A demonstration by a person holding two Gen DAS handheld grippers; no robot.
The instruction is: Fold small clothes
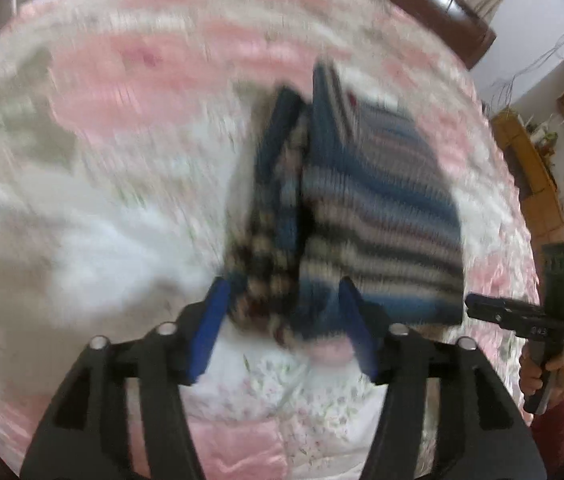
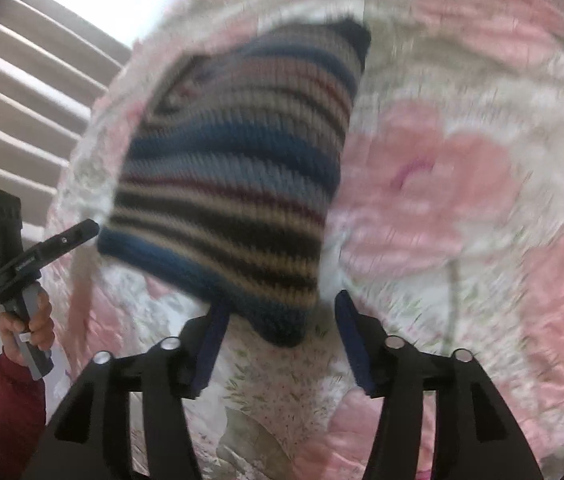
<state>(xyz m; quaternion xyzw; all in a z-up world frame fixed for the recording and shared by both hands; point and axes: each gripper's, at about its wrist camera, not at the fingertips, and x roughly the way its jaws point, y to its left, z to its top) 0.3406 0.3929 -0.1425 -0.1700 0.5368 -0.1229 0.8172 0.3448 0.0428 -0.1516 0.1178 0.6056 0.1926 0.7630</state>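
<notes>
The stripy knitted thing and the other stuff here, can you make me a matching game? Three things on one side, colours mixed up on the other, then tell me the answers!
Things:
1. knitted garment
2. bedspread
3. sleeve

Colours:
A. dark red
B. blue, black and cream stripes
C. pink and white flowers

Right pairs: 1-B, 2-C, 3-A.

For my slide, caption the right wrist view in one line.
Open right hand-held gripper facing a striped knit garment above a pink floral bedspread.
</notes>
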